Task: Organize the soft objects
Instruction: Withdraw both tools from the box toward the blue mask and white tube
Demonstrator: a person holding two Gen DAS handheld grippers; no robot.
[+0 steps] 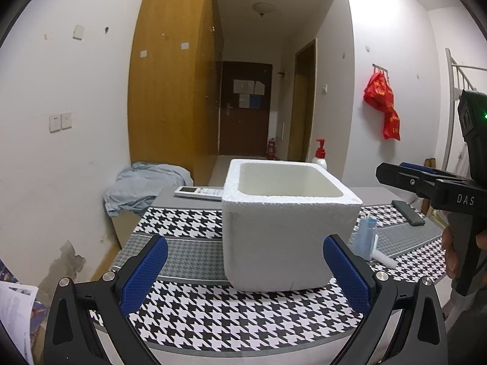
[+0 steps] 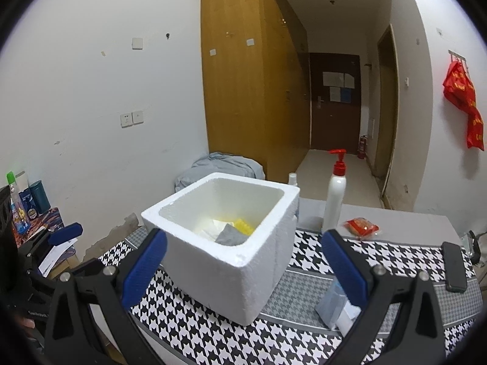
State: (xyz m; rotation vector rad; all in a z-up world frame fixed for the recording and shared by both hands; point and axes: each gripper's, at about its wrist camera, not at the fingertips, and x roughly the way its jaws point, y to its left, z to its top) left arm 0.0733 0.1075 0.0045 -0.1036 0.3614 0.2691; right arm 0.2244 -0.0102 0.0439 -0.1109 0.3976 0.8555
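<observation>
Jaws wide on both grippers, blocky white foam box (image 2: 231, 261), houndstooth cloth (image 2: 194, 328)

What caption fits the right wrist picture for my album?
Open right gripper hovers before a white foam box holding yellow and grey soft things, on a houndstooth cloth.

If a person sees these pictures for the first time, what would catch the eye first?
Probably the white foam box in the middle of the houndstooth tablecloth, with yellow and grey items inside. Next, the open blue-padded jaws of both grippers framing it, and the red-pump bottle behind the box.
</observation>
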